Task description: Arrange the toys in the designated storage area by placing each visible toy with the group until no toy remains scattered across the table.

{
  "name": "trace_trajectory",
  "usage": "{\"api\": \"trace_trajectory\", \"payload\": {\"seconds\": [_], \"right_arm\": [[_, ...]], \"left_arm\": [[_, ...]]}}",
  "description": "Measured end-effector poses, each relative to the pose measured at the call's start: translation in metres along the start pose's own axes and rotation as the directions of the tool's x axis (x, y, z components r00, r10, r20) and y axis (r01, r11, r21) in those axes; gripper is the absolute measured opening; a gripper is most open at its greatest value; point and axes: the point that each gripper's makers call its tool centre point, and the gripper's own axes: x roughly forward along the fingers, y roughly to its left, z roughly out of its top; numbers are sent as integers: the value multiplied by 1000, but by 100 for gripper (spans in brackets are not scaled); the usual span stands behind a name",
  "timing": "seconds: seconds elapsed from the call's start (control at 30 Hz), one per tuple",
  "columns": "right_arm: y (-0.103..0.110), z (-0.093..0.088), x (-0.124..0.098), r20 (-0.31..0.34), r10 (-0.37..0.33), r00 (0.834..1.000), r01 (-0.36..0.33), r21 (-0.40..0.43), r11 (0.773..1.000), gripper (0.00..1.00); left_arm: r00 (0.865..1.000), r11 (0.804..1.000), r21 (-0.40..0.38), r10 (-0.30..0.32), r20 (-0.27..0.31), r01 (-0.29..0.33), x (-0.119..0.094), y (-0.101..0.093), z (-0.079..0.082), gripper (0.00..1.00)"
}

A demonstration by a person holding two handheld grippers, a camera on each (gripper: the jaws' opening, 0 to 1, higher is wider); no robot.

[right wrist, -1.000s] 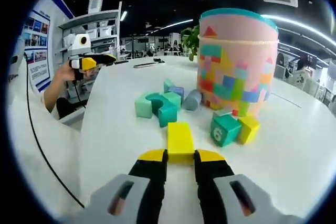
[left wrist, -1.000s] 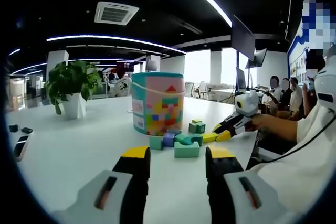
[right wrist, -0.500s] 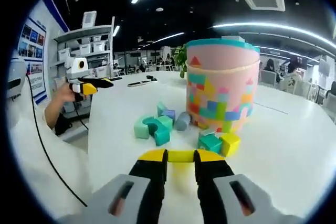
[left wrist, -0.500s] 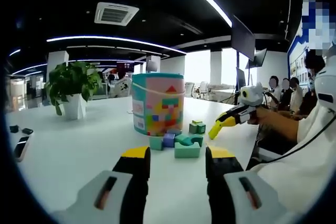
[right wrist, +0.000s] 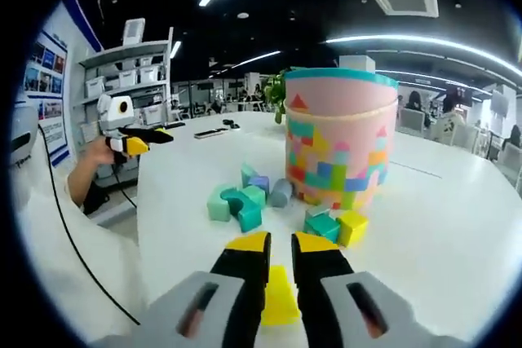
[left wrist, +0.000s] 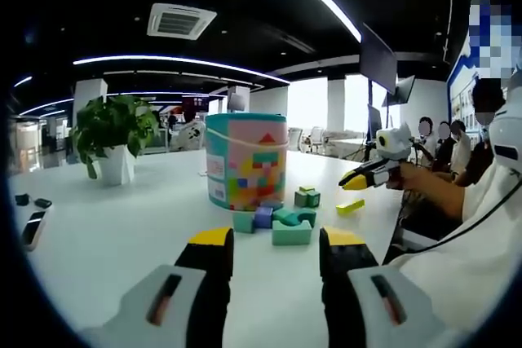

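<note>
From the left gripper view, my left gripper (left wrist: 272,250) sits low over the white table (left wrist: 106,234) with its jaws spread and nothing between them. Ahead, the block cluster (left wrist: 273,222) lies at the foot of the pink patterned tub (left wrist: 245,160), and a yellow block (left wrist: 351,207) rests alone to one side, near the group but apart from it. My right gripper (left wrist: 356,180) hangs above it.

From the right gripper view, the right gripper (right wrist: 272,244) has a narrow gap between its jaws, and the yellow block (right wrist: 279,299) lies on the table seen through that gap (it looks free of the pads, though I cannot tell for certain). The cluster (right wrist: 241,201) sits further ahead. To finish this well, I'd grip the block across its short sides and set it touching the group.
</note>
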Motion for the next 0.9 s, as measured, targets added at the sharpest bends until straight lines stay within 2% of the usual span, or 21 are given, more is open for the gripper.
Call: {"api": "trace_trajectory", "payload": {"seconds": [0.03,0.1,0.2,0.23,0.37,0.5,0.63,0.9], "right_arm": [[-2,1,-1,11,-17,1000,17,-8,1000,13],[2,-6,-1,-6,13,1000,-13,9,1000,25],[3,-7,-2,-5,22,1000,-22,27,999,25],[7,-10,-4,-15,45,999,-45,10,999,25],[8,-16,-6,-34,67,997,-67,0,998,26],[12,-23,-12,-55,102,993,-104,-44,994,32],[13,-34,-18,-86,129,988,-133,-39,990,34],[7,-52,-27,-124,132,983,-138,-35,990,34]], "left_arm": [[1000,1000,-1,1,0,-1,0,0,0,43],[1000,1000,0,0,0,0,0,0,0,43],[1000,1000,0,0,-2,0,0,0,-1,43],[1000,1000,2,-2,-3,2,0,0,-1,43],[1000,1000,0,1,-1,-1,1,0,0,43],[1000,1000,6,-2,-4,2,1,-1,0,43],[1000,1000,3,1,-3,-1,1,-1,1,43],[1000,1000,9,1,-2,-1,2,-2,2,43]]}}
